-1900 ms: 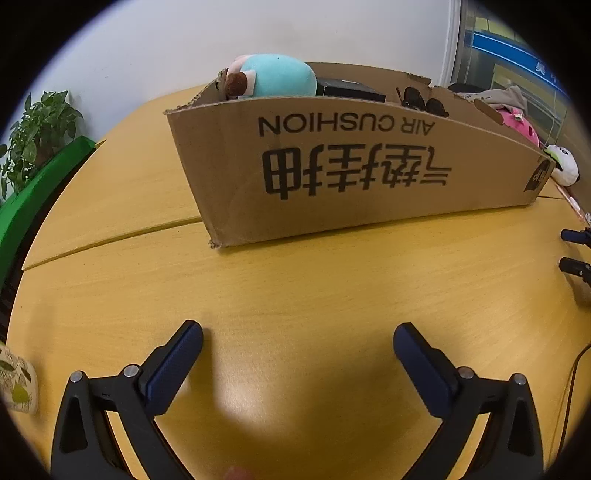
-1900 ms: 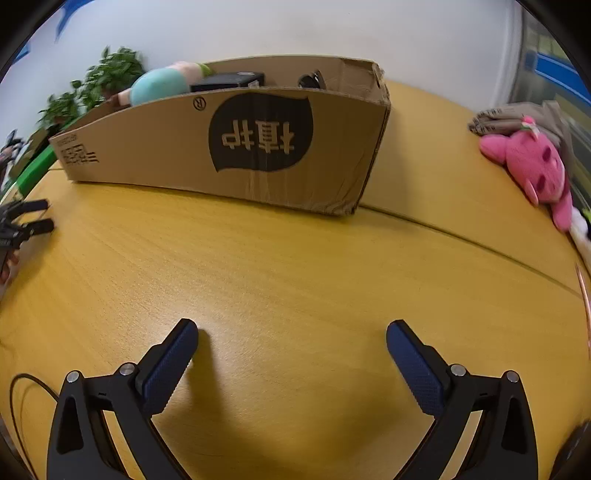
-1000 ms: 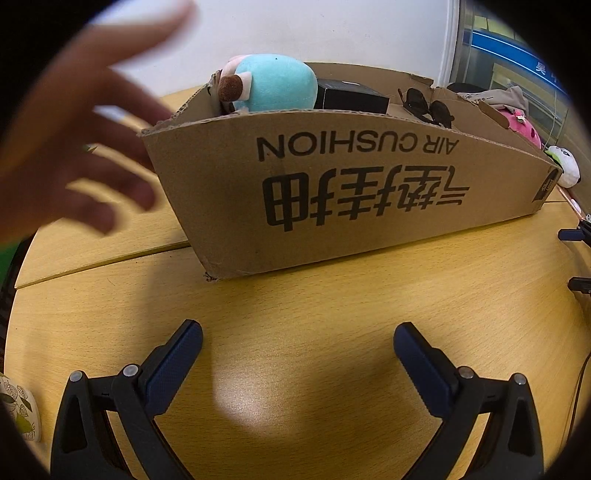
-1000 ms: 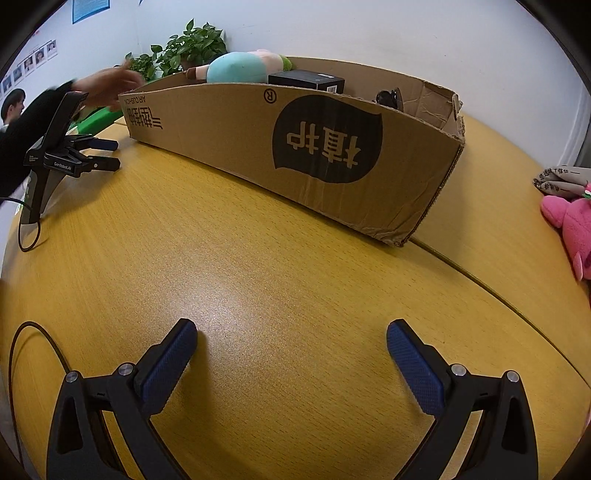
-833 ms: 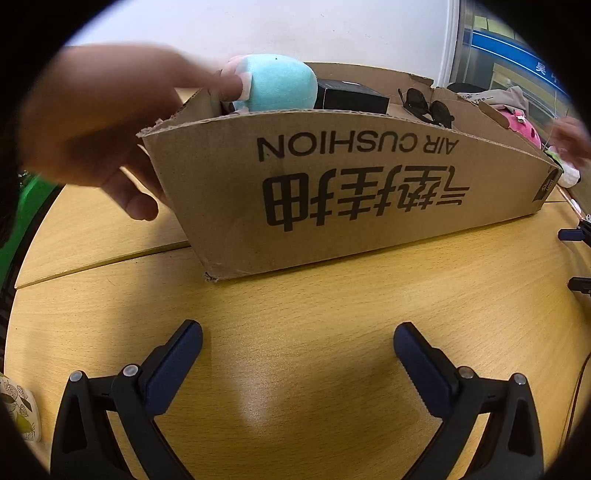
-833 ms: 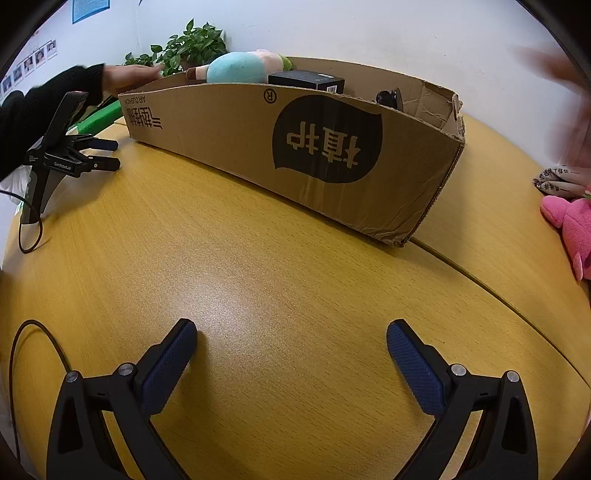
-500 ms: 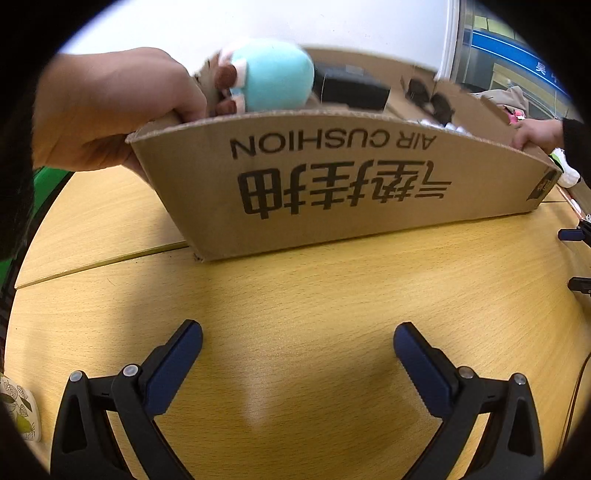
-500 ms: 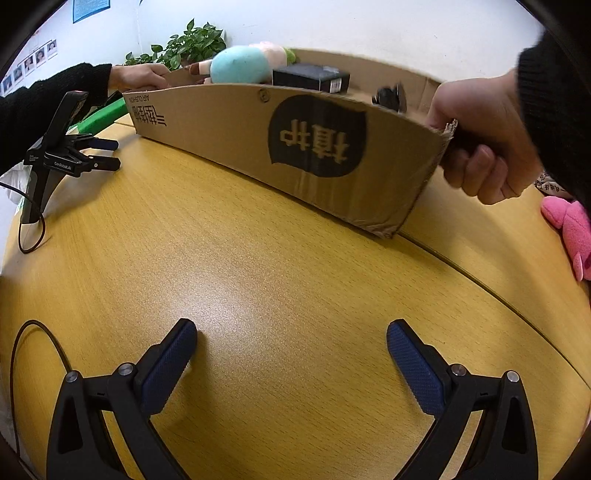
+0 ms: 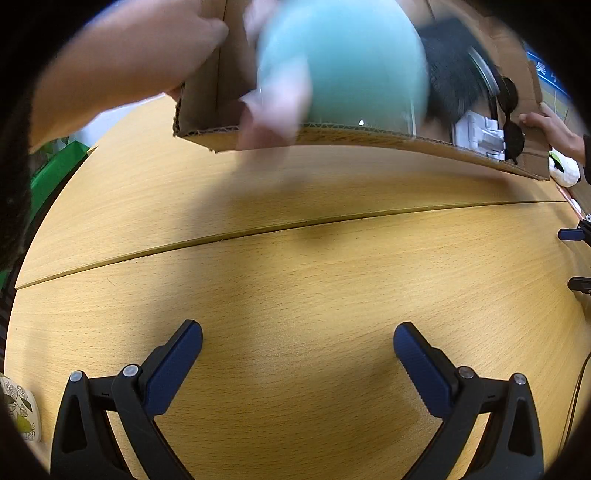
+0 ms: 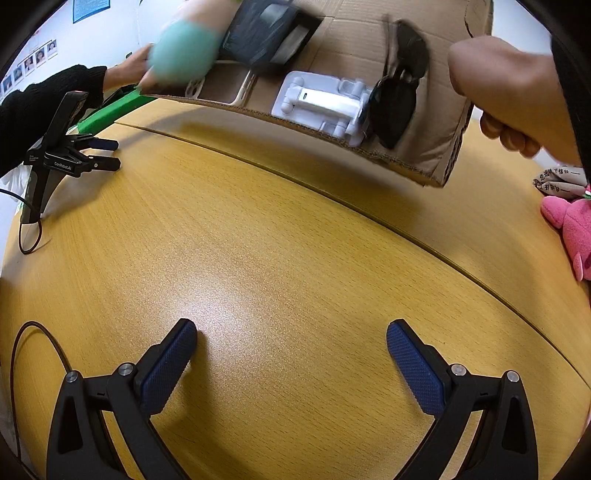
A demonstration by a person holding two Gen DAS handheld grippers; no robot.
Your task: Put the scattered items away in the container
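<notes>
The cardboard box (image 10: pixel 436 48) is held off the table (image 10: pixel 295 240), tipped so its open side faces the cameras, with a bare hand (image 10: pixel 509 88) gripping its right end and another hand (image 9: pixel 122 70) gripping its left end. Inside it, things slide toward the lower rim: a blurred teal plush toy (image 9: pixel 343 62) at the left end, a black box (image 10: pixel 266 33) beside it, a phone case (image 10: pixel 221 86) lying against the cardboard, a white folding stand (image 10: pixel 325 103) and a pair of dark sunglasses (image 10: pixel 399 88) near the right end. The toy overlaps the rim in the left wrist view.

Both hand-held grippers sit on the table, unheld. The left hand-held gripper (image 9: pixel 297 345) has its jaws spread wide with nothing between them, and the right hand-held gripper (image 10: pixel 291 341) stands the same way, wide apart and empty. From the right wrist view the left one shows at the table's far left edge, a cable looping beside it.

A pink plush (image 10: pixel 570 225) lies at the table's right edge, well apart from the box.
</notes>
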